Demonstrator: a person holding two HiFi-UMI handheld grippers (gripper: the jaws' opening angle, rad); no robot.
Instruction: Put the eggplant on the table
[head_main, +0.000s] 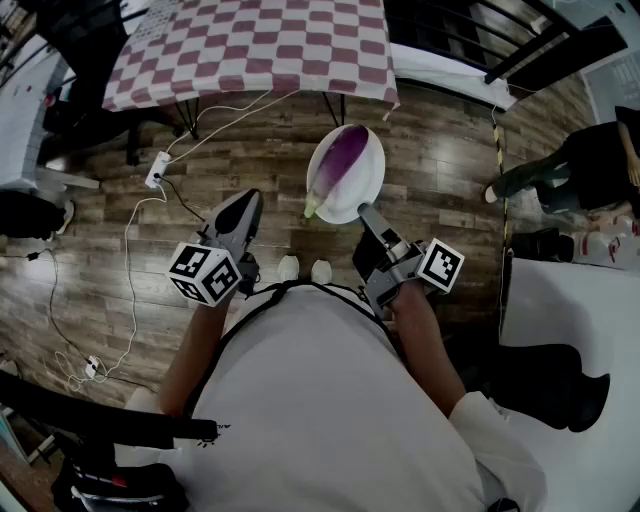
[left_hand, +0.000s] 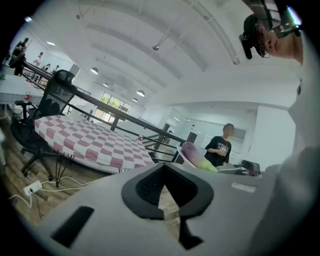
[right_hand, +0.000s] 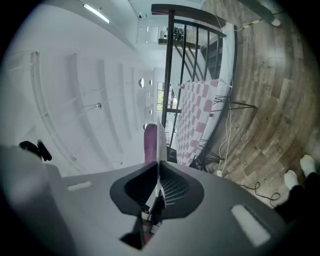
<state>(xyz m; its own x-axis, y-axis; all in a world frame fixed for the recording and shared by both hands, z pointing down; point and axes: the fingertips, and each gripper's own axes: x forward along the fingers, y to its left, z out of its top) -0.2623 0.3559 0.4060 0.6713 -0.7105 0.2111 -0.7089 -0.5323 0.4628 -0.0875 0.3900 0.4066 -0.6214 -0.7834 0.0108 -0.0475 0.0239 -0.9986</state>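
Observation:
A purple eggplant (head_main: 343, 160) with a green stem end lies on a white plate (head_main: 372, 185) held over the wooden floor. My right gripper (head_main: 367, 212) is shut on the plate's near rim. In the right gripper view the plate (right_hand: 159, 140) runs edge-on out from between the jaws of that gripper (right_hand: 158, 167), with the eggplant (right_hand: 150, 145) on its left. My left gripper (head_main: 240, 205) is beside the plate, shut and holding nothing. From the left gripper (left_hand: 164, 167) I see the eggplant (left_hand: 192, 152) to the right. The red-and-white checkered table (head_main: 250, 45) stands just beyond.
A power strip (head_main: 155, 170) and white cables lie on the floor left of the table legs. A person in black (head_main: 590, 165) sits at the right, near a white table (head_main: 570, 330). A black railing (head_main: 520, 40) runs behind the checkered table.

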